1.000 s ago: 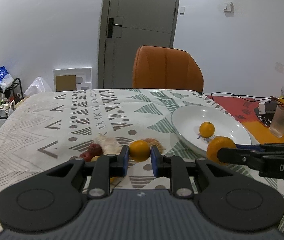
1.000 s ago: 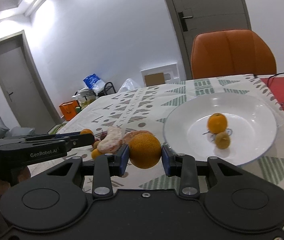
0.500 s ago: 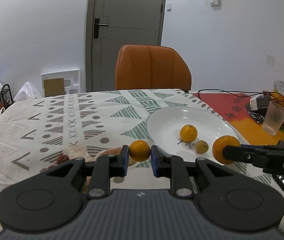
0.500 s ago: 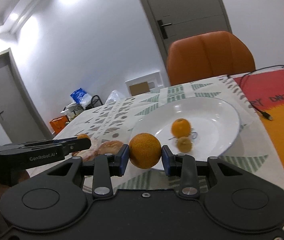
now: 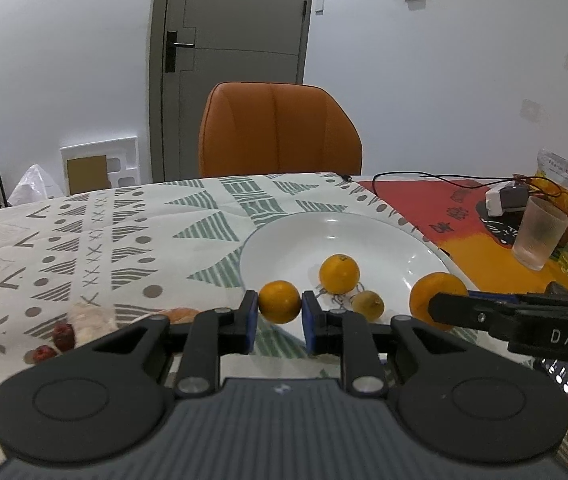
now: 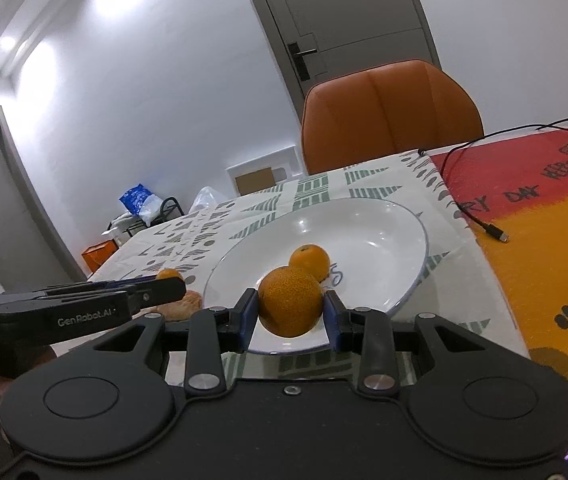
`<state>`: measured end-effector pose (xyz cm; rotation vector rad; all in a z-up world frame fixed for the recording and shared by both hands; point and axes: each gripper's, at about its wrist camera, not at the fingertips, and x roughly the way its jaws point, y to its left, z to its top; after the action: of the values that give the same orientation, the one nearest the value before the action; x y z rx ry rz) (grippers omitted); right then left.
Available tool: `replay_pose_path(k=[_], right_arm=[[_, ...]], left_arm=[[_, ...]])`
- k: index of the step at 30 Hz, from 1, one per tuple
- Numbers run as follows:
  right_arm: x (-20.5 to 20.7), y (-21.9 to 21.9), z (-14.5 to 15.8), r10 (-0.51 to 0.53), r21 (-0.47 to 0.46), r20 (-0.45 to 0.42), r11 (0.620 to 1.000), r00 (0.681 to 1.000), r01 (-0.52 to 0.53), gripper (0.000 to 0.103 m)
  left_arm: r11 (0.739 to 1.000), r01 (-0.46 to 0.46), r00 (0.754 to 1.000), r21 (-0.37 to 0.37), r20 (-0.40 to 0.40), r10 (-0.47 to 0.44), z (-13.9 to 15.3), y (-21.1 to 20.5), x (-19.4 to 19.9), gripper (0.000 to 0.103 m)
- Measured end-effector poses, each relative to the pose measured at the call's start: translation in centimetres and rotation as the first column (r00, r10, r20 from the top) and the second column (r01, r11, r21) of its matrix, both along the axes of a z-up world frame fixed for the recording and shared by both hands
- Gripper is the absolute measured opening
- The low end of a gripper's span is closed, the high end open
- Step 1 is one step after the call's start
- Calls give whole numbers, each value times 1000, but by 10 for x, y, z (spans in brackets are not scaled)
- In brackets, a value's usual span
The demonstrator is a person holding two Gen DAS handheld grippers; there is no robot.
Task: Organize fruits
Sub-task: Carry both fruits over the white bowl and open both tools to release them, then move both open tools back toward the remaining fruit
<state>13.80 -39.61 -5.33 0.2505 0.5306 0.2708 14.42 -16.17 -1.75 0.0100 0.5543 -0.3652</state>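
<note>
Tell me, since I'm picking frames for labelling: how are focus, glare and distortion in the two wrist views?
Left wrist view: the plate and the small orange in the left gripper are sharp; the red fruits at lower left look soft, and the door bows. Right wrist view: the wall carries bright ceiling glare, the orange chair leans, and the big orange is crisp.

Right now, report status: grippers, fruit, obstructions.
Left gripper shut on small orange. Right gripper shut on big orange. Both near plate; two fruits already inside. Nothing blocking.

Two oranges clamped above white plate; third inside.
</note>
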Motion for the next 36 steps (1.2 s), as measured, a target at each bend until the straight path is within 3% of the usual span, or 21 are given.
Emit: replay_pose_path(k=[9, 21, 26, 30, 33, 36], right_arm=[[-4, -8, 4, -28, -14, 9, 1000, 1000, 28, 51], [-6, -5, 1, -27, 3, -11, 1000, 1000, 27, 63], [-4, 3, 1, -17, 0, -12, 1000, 1000, 17, 72], [-7, 11, 5, -17, -11, 5, 1000, 1000, 17, 85], [-9, 17, 9, -15, -15, 17, 1000, 1000, 15, 97], [-10, 23, 10, -2, -18, 29, 1000, 1000, 2, 103]], left_arm=[[1000, 24, 1000, -6, -9, -24, -4, -17, 10, 22], [999, 27, 999, 25, -22, -27, -6, -19, 13, 27], [999, -16, 999, 28, -27, 16, -3, -2, 7, 37], [998, -51, 999, 34, -16, 51, -2, 16, 2, 53], [996, -72, 997, 44, -4, 73, -1, 29, -2, 56], [993, -103, 995, 50, 3, 102, 2, 42, -4, 57]])
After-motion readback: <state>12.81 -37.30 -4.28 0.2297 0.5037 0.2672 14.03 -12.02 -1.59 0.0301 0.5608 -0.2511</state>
